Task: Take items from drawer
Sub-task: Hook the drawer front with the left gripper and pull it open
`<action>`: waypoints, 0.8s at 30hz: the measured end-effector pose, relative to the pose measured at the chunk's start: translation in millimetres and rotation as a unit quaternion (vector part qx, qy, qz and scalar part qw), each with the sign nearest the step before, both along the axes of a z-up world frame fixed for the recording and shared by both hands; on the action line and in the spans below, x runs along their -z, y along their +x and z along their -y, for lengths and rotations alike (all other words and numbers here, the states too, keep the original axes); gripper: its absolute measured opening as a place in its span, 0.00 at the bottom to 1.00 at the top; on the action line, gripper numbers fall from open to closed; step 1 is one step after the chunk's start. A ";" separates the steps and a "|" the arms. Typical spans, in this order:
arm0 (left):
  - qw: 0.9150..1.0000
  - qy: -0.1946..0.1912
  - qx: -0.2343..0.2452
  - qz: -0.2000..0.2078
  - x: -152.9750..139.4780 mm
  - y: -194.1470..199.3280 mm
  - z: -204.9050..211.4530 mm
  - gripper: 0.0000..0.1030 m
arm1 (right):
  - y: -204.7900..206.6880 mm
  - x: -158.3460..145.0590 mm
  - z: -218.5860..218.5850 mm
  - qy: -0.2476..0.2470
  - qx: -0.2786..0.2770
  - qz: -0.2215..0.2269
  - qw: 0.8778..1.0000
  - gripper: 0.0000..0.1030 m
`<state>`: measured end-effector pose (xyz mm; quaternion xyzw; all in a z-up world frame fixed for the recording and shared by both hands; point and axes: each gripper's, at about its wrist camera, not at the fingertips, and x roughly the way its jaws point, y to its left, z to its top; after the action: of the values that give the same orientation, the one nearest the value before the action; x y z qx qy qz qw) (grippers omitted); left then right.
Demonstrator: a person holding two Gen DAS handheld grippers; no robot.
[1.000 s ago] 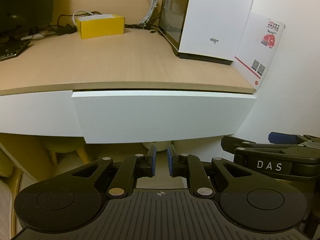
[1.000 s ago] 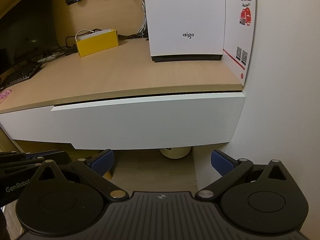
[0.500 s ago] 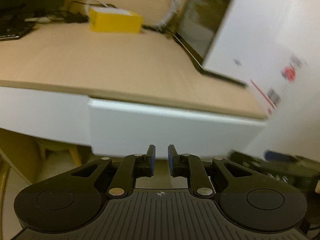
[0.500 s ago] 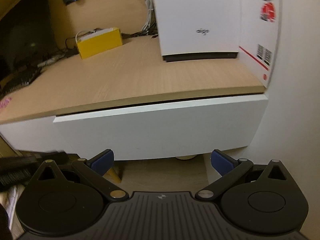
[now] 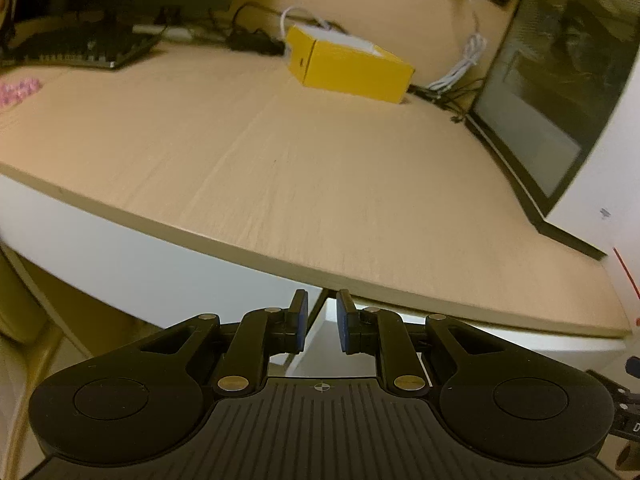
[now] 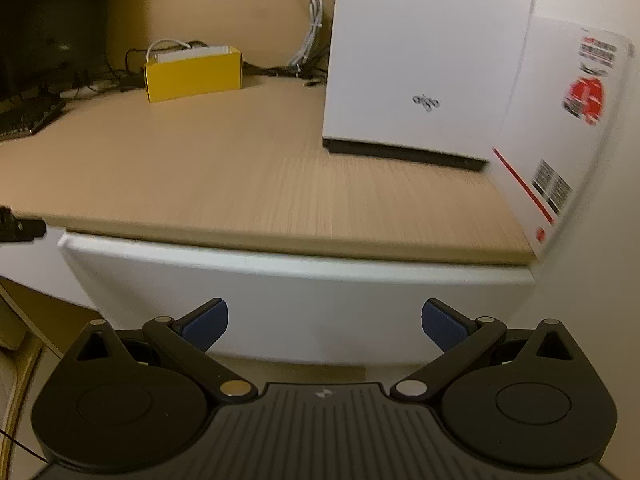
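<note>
Both grippers now sit nearer the drawer (image 6: 296, 300): left gripper (image 5: 322, 326) fingers slightly apart, just widened, empty; right gripper (image 6: 324, 322) fingers wide; only the left view shows the keyboard (image 5: 80, 46) clearly.

I see a light wood desk top (image 6: 248, 184) lit warm and dim, a white wall (image 6: 600, 320) at its right end, a tan back panel (image 5: 360, 4) behind it, and beige floor (image 6: 304, 370) beneath the white front.
</note>
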<state>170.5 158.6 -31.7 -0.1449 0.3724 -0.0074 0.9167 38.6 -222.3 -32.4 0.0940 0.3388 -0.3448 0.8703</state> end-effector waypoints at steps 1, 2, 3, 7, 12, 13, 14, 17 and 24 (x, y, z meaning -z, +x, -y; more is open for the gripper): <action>1.000 -0.007 -0.007 -0.003 0.8 1.6 0.0 0.16 | 6.7 0.3 5.1 -0.001 -0.008 0.003 1.000 1.00; 1.000 -0.013 -0.008 -0.003 2.2 2.4 0.6 0.16 | 11.9 0.8 9.0 -0.001 -0.011 -0.001 1.000 1.00; 1.000 -0.013 -0.008 -0.005 3.5 6.5 3.1 0.16 | 17.3 0.6 13.7 0.003 -0.011 -0.003 1.000 1.00; 1.000 -0.006 -0.018 -0.015 7.3 15.8 5.4 0.16 | 31.8 3.9 26.6 0.014 -0.010 0.007 1.000 1.00; 1.000 -0.008 0.003 -0.018 9.6 15.1 7.1 0.16 | 45.6 14.0 37.0 0.025 -0.003 0.003 1.000 1.00; 1.000 -0.009 0.004 -0.020 9.6 15.6 7.1 0.16 | 48.7 15.9 40.4 0.025 0.004 0.001 1.000 1.00; 1.000 -0.010 0.004 -0.023 9.3 16.3 7.3 0.16 | 50.1 17.3 43.3 0.030 0.010 0.001 1.000 1.00; 0.999 -0.015 0.015 -0.036 7.6 18.2 10.4 0.22 | 52.8 22.7 50.6 0.044 0.029 0.003 0.999 1.00; 0.998 -0.005 0.042 -0.047 5.3 19.1 11.6 0.25 | 56.0 27.9 54.0 0.055 0.039 -0.001 0.998 1.00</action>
<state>189.6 147.0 -37.0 -0.1340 0.4207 -0.0407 0.8963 94.5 -276.3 -60.3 0.1547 0.3542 -0.3595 0.8493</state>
